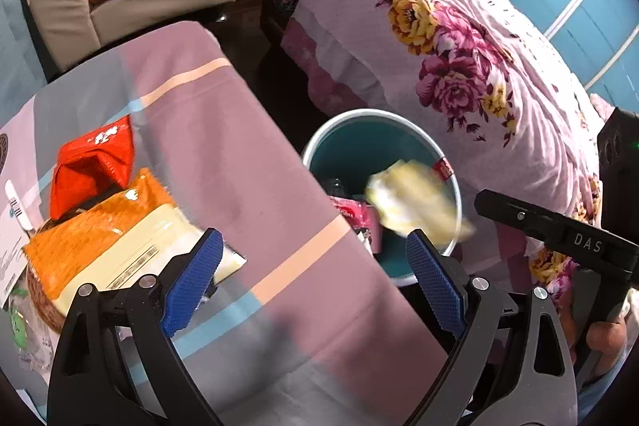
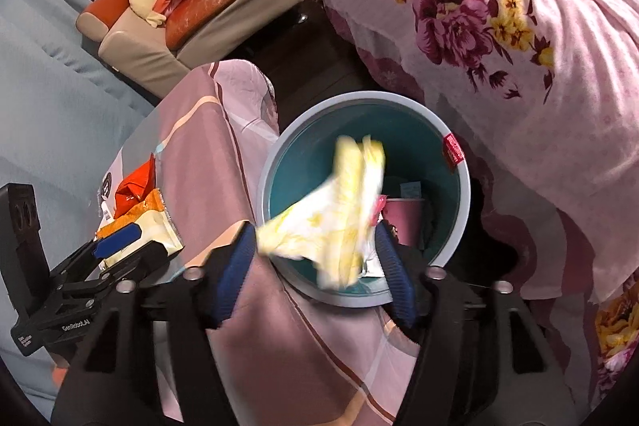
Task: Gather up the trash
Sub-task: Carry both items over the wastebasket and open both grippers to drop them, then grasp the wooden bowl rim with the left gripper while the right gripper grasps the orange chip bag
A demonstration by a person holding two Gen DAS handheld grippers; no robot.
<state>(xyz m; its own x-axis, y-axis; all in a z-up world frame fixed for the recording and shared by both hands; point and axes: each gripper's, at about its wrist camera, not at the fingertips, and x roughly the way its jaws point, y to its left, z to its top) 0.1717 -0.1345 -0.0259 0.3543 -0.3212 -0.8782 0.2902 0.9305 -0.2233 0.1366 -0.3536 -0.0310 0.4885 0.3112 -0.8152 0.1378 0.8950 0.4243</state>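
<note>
Left gripper (image 1: 313,278): jaws wide apart, nothing between them, above the counter (image 1: 247,162).
Right gripper (image 2: 315,262): jaws released, parted.
Yellow wrapper (image 2: 339,210): blurred, over the teal bin (image 2: 465,210), between the right jaws; whether it touches them, cannot tell.

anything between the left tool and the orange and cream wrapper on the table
Nothing visible. The left tool is open right beside the orange and cream wrapper, on the striped tablecloth, with one blue pad already overlapping its corner.

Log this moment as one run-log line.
step: drop into bin | right gripper: open, yellow wrapper blurred over teal bin | left gripper: open, empty, over table | left on table: orange packet, red packet
</note>
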